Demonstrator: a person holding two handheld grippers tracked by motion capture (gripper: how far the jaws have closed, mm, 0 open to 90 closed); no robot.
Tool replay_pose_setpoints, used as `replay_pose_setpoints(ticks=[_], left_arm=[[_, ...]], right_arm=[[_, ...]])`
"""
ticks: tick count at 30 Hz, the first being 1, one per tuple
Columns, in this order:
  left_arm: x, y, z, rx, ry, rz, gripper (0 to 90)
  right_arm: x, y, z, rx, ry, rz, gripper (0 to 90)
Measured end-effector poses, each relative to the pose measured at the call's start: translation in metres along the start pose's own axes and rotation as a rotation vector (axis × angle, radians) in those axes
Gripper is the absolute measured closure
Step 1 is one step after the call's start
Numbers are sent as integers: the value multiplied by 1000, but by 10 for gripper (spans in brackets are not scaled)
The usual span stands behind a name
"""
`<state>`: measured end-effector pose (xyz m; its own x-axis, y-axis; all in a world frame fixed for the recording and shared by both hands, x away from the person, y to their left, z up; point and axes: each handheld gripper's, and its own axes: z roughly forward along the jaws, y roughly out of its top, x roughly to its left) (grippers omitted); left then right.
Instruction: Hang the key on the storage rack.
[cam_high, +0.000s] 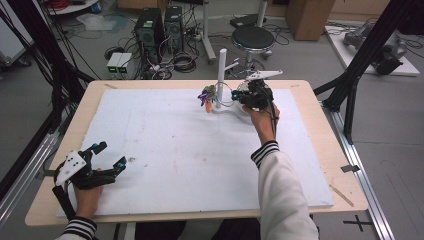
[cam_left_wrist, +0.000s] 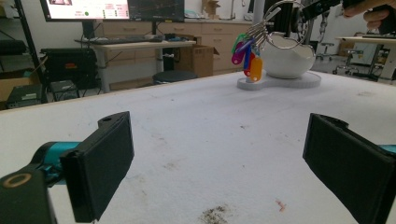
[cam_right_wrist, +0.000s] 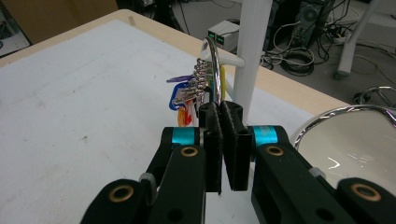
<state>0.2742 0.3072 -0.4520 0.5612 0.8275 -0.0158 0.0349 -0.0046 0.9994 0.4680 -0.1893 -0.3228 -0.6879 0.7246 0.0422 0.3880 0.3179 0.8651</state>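
Right gripper view has the right gripper (cam_right_wrist: 223, 114) clamped on the key ring (cam_right_wrist: 214, 70) beside the peg (cam_right_wrist: 231, 59) of the white stand (cam_right_wrist: 252, 51). A skewed pull could snag the ring or tip the stand. The left gripper (cam_left_wrist: 215, 163) rests with its jaws wide apart.

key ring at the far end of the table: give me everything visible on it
The key ring is a large loop of shiny metal, upright, pinched at its lower part by the right gripper with jaws shut on it. Coloured plastic key tags (purple, blue, orange, yellow, green) hang bunched from it on small metal clips. It sits beside the white post.
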Motion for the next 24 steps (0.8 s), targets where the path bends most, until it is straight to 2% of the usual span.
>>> replay_pose_setpoints(ticks=[7, 12, 21, 24], left_arm=[[0, 0, 0, 1, 0, 0, 91], [0, 0, 0, 2, 0, 3, 91], [0, 0, 0, 5, 0, 0, 91], [0, 0, 0, 5, 0, 0, 91]], right_arm=[[-2, -1, 5, -1, -19, 16, 880], [-4, -3, 11, 19, -31, 31, 879], [-8, -6, 17, 4, -41, 77, 874], [-9, -6, 17, -30, -36, 102, 869]])
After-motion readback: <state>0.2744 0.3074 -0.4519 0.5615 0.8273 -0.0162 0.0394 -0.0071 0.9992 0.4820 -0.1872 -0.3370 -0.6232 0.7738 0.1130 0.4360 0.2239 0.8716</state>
